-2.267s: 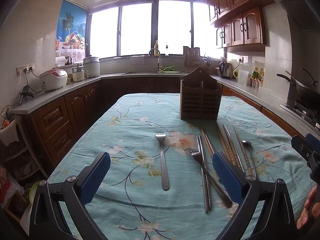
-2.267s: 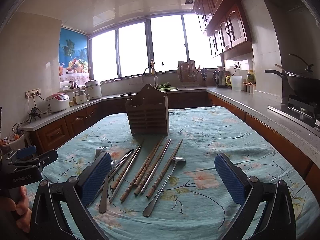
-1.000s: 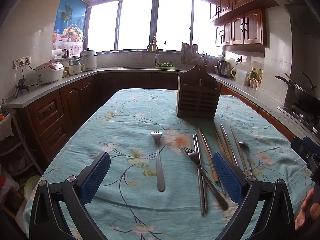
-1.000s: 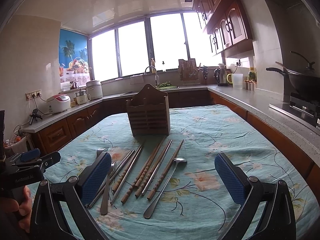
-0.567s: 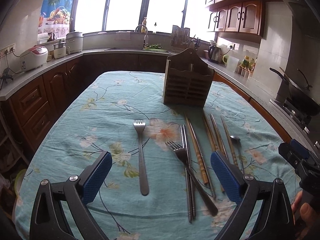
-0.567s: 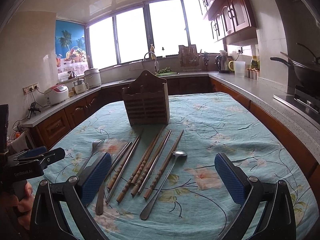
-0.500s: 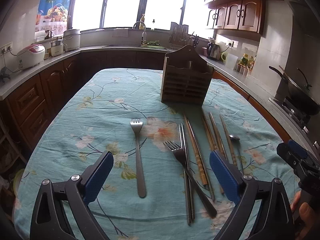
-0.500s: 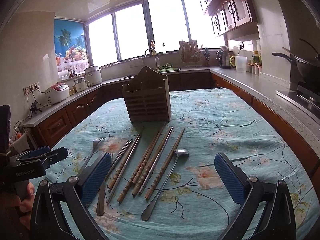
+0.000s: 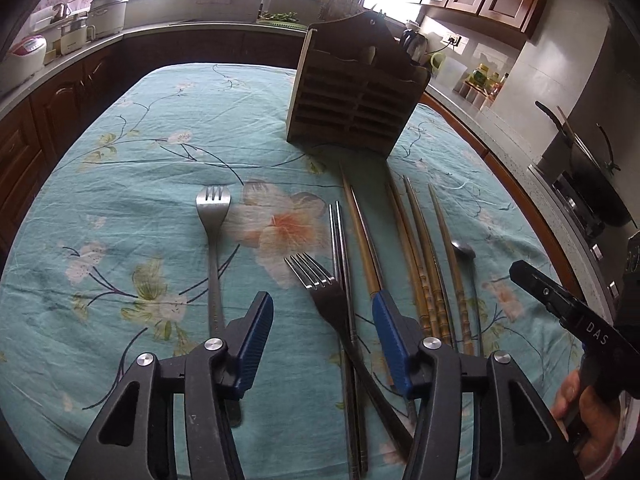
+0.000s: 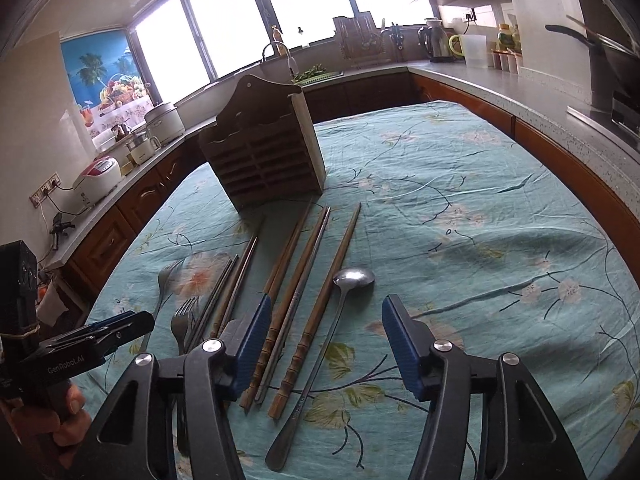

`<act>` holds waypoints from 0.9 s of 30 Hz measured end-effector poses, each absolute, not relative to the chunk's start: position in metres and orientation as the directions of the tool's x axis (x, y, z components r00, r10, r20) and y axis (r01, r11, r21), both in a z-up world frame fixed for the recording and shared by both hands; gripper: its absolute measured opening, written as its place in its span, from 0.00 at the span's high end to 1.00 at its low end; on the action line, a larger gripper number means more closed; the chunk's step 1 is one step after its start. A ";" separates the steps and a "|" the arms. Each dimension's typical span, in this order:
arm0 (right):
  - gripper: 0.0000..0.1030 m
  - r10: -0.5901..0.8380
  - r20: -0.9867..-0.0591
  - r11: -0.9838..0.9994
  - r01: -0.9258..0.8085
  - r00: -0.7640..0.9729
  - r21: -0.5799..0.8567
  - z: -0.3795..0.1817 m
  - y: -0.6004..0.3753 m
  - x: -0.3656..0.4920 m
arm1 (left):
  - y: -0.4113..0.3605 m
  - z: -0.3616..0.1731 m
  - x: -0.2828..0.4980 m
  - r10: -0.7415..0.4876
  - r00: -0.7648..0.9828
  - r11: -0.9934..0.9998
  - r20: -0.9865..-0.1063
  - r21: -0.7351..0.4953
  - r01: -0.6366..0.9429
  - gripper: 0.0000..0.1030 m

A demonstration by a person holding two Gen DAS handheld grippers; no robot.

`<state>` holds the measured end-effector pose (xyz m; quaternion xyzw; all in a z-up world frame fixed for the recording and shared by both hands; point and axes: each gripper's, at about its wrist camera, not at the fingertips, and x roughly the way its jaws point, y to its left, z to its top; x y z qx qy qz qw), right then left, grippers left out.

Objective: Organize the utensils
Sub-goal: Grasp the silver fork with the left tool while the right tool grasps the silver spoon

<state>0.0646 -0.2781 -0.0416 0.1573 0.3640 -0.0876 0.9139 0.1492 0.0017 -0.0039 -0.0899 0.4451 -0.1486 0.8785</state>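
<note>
The left tool (image 9: 322, 330) hung released over the second fork (image 9: 320, 284), whose handle ran back toward it, tines toward the wooden holder (image 9: 354, 100). The right tool (image 10: 326, 332), also released, straddled the spoon (image 10: 340, 300) on the worktop (image 9: 140, 152).

daylight from blown-out windows (image 10: 240, 36) | soft shadows | sharp focus | strong fisheye bending, dark corners
</note>
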 end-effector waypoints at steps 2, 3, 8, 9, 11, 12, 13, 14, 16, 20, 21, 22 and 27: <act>0.48 -0.035 -0.713 0.930 0.285 0.700 0.234 -0.047 -0.281 0.070 | 0.001 -0.008 0.159 -0.353 0.536 0.936 -0.767 -0.303 0.181 0.57; 0.51 -0.033 -0.722 0.928 0.290 0.691 0.235 -0.049 -0.283 0.073 | -0.001 -0.010 0.164 -0.354 0.527 0.935 -0.773 -0.306 0.180 0.57; 0.57 -0.011 -0.760 0.924 0.297 0.650 0.241 -0.058 -0.287 0.087 | -0.004 -0.021 0.186 -0.362 0.484 0.932 -0.797 -0.318 0.174 0.63; 0.60 -0.014 -0.763 0.926 0.296 0.646 0.235 -0.061 -0.288 0.090 | -0.006 -0.024 0.188 -0.362 0.479 0.932 -0.800 -0.320 0.170 0.63; 0.65 -0.009 -0.780 0.926 0.300 0.626 0.229 -0.065 -0.288 0.095 | -0.006 -0.027 0.193 -0.360 0.475 0.933 -0.803 -0.322 0.162 0.64; 0.68 -0.008 -0.787 0.926 0.301 0.616 0.226 -0.068 -0.289 0.098 | -0.008 -0.028 0.195 -0.359 0.473 0.933 -0.804 -0.322 0.162 0.64; 0.70 -0.005 -0.796 0.926 0.303 0.605 0.224 -0.071 -0.289 0.101 | -0.008 -0.029 0.196 -0.359 0.470 0.933 -0.806 -0.321 0.162 0.64; 0.72 -0.006 -0.804 0.927 0.304 0.595 0.219 -0.073 -0.289 0.103 | -0.009 -0.030 0.198 -0.357 0.467 0.934 -0.809 -0.318 0.162 0.65; 0.74 -0.015 -0.806 0.933 0.299 0.591 0.202 -0.072 -0.288 0.106 | -0.013 -0.031 0.199 -0.347 0.470 0.938 -0.811 -0.303 0.169 0.66; 0.90 -0.011 -0.812 0.935 0.293 0.583 0.198 -0.073 -0.288 0.113 | -0.019 -0.032 0.201 -0.334 0.470 0.942 -0.817 -0.283 0.179 0.72; 0.93 0.003 -0.810 0.933 0.289 0.586 0.213 -0.073 -0.289 0.114 | -0.019 -0.031 0.201 -0.339 0.469 0.941 -0.816 -0.287 0.180 0.73; 0.93 0.013 -0.808 0.932 0.286 0.589 0.223 -0.074 -0.290 0.114 | -0.018 -0.031 0.201 -0.342 0.466 0.940 -0.816 -0.291 0.180 0.80; 0.98 0.042 -0.791 0.929 0.268 0.611 0.257 -0.067 -0.292 0.110 | -0.014 -0.033 0.202 -0.370 0.455 0.929 -0.810 -0.320 0.186 0.94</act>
